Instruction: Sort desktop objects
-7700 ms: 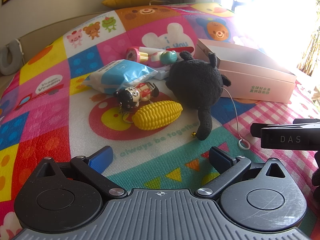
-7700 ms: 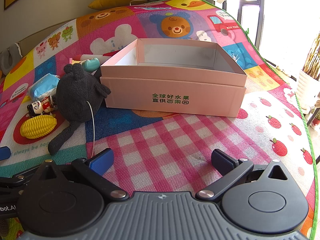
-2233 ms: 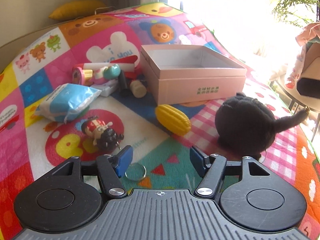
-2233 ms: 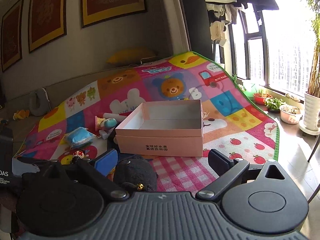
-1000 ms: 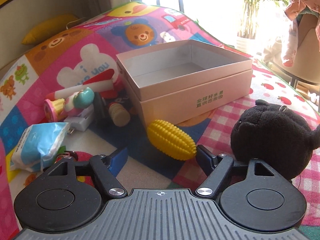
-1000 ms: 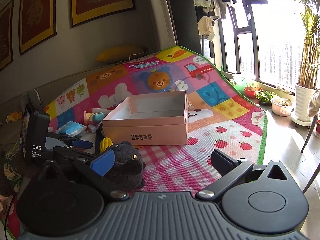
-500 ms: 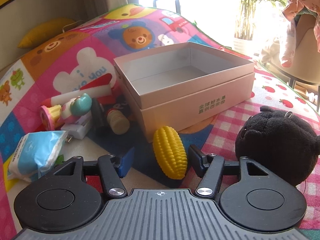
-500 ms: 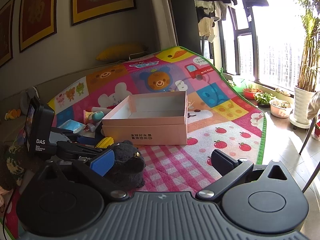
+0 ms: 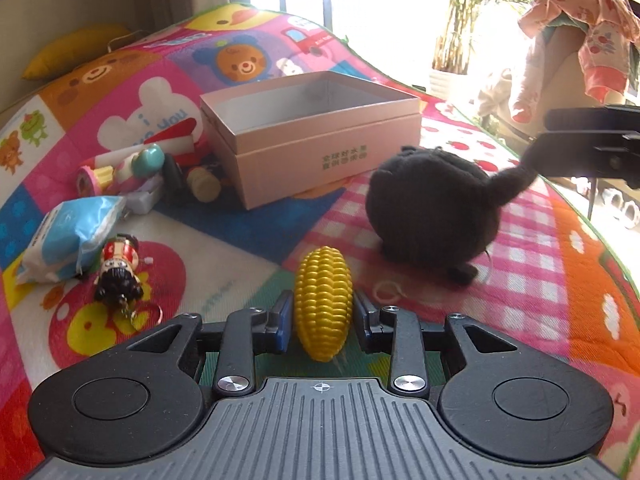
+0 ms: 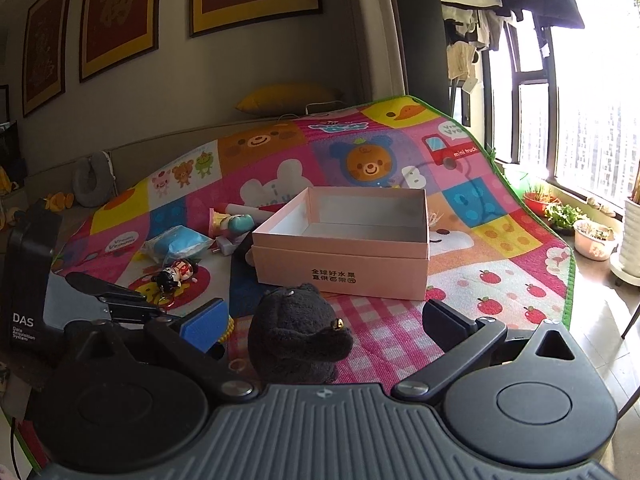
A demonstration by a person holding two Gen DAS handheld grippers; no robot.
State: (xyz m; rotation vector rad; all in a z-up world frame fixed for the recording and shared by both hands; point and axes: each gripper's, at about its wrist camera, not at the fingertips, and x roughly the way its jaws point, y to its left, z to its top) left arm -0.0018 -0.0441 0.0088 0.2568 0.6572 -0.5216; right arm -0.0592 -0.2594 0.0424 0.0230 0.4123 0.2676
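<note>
My left gripper (image 9: 322, 318) is shut on a yellow toy corn (image 9: 323, 300), low over the colourful mat. An open pink box (image 9: 316, 136) stands behind it and also shows in the right wrist view (image 10: 344, 252). A black plush toy (image 9: 432, 216) lies to the right of the corn. My right gripper (image 10: 324, 320) is open, and the plush (image 10: 296, 340) sits on the mat between its fingers. Part of the right gripper (image 9: 596, 144) shows at the right edge of the left wrist view, by the plush's tail.
A small doll keychain (image 9: 118, 276), a blue-white packet (image 9: 68, 232) and a pile of small toys (image 9: 152, 172) lie left of the box. A mat edge (image 10: 568, 264) drops to the floor on the right, with potted plants (image 10: 592, 236) beyond.
My left gripper has closed its fingers onto the corn and pulled back from the box. The right gripper has come closer to the plush.
</note>
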